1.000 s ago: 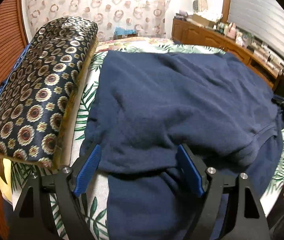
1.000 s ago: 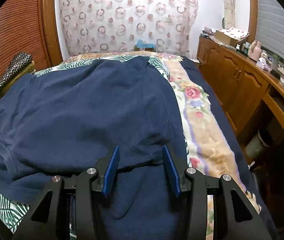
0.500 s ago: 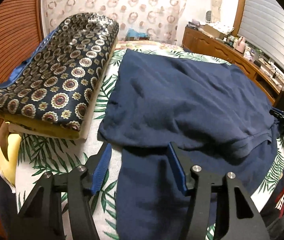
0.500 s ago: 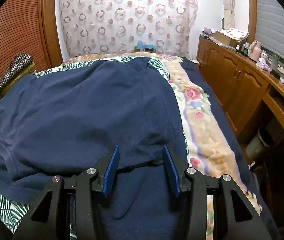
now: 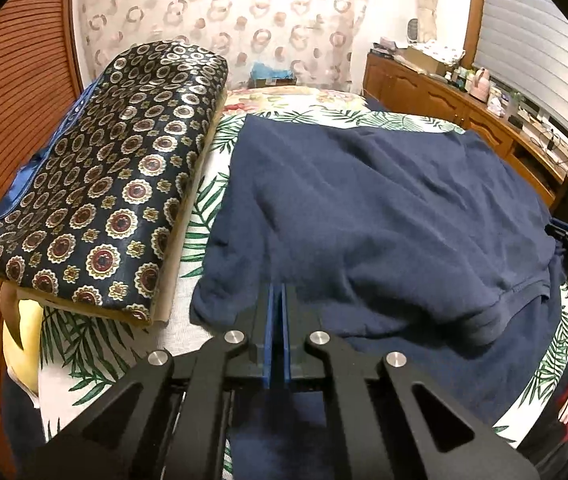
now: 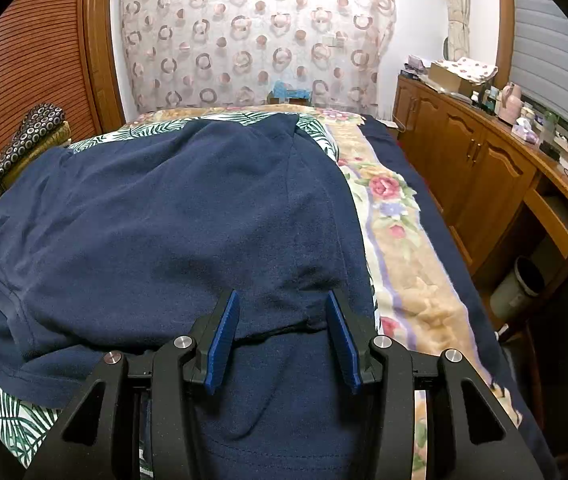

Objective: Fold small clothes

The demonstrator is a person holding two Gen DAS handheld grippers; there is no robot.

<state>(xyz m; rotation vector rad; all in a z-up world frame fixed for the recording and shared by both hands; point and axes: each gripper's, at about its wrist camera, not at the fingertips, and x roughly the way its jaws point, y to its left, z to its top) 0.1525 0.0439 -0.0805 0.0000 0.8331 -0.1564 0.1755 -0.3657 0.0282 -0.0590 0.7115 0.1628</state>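
— On the bed, where was the shirt (image 5: 383, 216) lying?
— Spread crosswise ahead. The left hand-held gripper (image 5: 278, 296) had just clamped its near folded edge; the right hand-held gripper (image 6: 284, 316) stood apart, straddling that edge.

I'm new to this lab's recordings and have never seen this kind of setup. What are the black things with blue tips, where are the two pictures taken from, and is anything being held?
There is no robot here. A person holds a pair of hand-operated tongs in each hand, and each pair carries a wide-angle camera looking forward along its blue-padded fingers. One picture is from the left pair, the other from the right. Both look down at a navy garment spread over a leaf-print bedcover, with a patterned cushion beside it. The left tongs have just been closing and now stand shut at the garment's near edge; whether cloth is pinched between the pads cannot be told. The right tongs are open, with a fold of the garment lying between the pads, not squeezed.
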